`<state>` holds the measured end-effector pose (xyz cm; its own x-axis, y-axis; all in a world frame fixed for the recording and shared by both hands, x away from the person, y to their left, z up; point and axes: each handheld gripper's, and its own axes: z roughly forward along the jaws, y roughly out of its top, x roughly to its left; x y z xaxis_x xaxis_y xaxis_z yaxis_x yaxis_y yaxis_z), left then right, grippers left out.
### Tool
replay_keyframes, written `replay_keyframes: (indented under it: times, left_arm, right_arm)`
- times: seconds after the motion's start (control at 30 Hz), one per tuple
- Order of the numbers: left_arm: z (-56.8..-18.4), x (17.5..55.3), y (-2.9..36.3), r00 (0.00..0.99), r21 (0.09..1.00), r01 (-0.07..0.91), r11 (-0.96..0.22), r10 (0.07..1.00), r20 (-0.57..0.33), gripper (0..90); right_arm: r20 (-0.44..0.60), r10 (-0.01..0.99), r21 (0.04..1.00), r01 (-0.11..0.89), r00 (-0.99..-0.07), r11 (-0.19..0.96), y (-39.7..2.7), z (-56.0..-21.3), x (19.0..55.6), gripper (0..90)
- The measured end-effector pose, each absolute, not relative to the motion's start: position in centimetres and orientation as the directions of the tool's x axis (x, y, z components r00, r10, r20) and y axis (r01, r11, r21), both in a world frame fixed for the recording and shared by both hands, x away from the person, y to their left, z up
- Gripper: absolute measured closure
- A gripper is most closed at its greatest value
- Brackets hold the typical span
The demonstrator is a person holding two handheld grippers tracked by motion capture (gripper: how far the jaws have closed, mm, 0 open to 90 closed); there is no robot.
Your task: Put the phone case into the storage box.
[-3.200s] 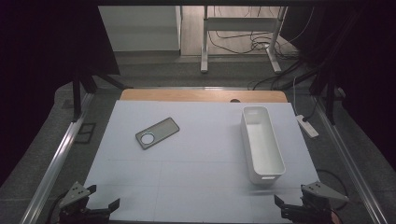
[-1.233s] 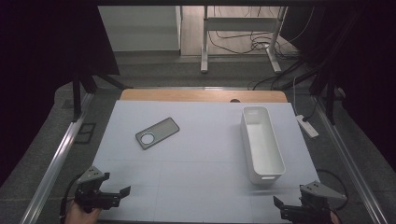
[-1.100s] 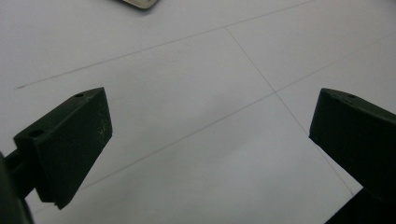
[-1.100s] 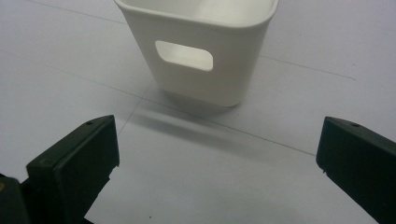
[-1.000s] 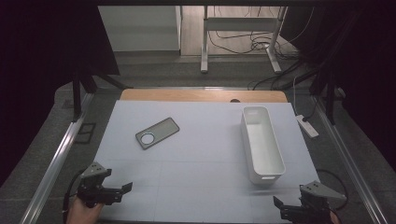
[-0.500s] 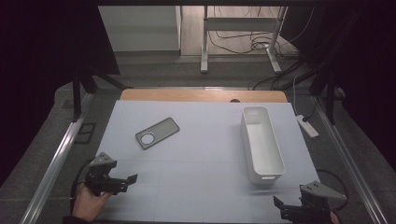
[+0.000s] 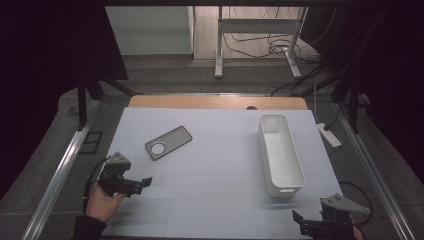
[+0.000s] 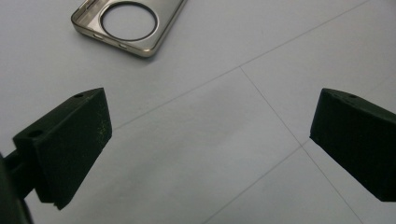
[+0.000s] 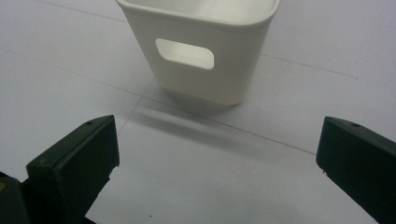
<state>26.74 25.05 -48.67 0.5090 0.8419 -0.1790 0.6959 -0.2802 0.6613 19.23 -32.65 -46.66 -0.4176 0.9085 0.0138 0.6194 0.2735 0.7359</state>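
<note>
Early in the work, by the look of it: nothing gripped, nothing lifted. Phone case flat on the white table cover, left of centre, well apart from the white bin standing at the right; bin empty as far as its open top shows. Left gripper low over the cover at the near left, pointed roughly toward the case, jaws wide apart with bare cover between them. Right gripper at the near right edge, just short of the bin's near end, jaws likewise spread and holding nothing. Left to do, judging from the layout: closing the gap to the case, gripping it, and probably carrying it across to the bin. From the high view, the whole layout and the spacing between case and bin. From the left gripper view, the case's detail instead: a metallic rim, a round cut-out, lying hollow side up, ahead and off toward the left-hand jaw rather than centred. From the right gripper view, the bin's end wall with a slot handle, squarely ahead between the jaws.
</note>
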Motion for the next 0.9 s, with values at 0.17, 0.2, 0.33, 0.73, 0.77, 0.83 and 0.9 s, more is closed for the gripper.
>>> replay_keyframes:
  times: [0.17,0.2,0.33,0.73,0.77,0.83,0.9]
  left_arm:
    - [-48.7,27.9,24.7,0.522,0.652,0.695,-0.303,0.836,-0.168,0.0]
    - [-48.8,28.2,24.7,0.522,0.649,0.697,-0.304,0.836,-0.17,0.0]
    - [-48.8,29.1,24.5,0.517,0.642,0.705,-0.301,0.838,-0.175,0.0]
    - [-48.8,31.8,24.1,0.519,0.621,0.715,-0.321,0.839,-0.164,0.0]
    - [-48.8,32.1,24.0,0.52,0.618,0.717,-0.323,0.838,-0.165,0.0]
    - [-48.8,32.6,23.9,0.524,0.616,0.716,-0.33,0.836,-0.161,0.0]
    - [-48.9,33.1,23.7,0.529,0.611,0.715,-0.34,0.834,-0.156,0.0]
  right_arm:
    - [0.013,0.909,0.731,0.624,-0.418,0.277,-32.6,-46.7,19.3,0.0]
    - [0.012,0.908,0.731,0.624,-0.418,0.277,-32.6,-46.7,19.3,0.0]
    - [0.013,0.908,0.73,0.624,-0.418,0.277,-32.6,-46.7,19.3,0.0]
    - [0.014,0.907,0.73,0.624,-0.42,0.278,-32.6,-46.7,19.3,0.0]
    - [0.014,0.907,0.73,0.624,-0.421,0.278,-32.6,-46.7,19.3,0.0]
    - [0.015,0.907,0.73,0.624,-0.422,0.279,-32.6,-46.7,19.3,0.0]
    - [0.015,0.906,0.729,0.625,-0.423,0.279,-32.6,-46.7,19.3,0.0]
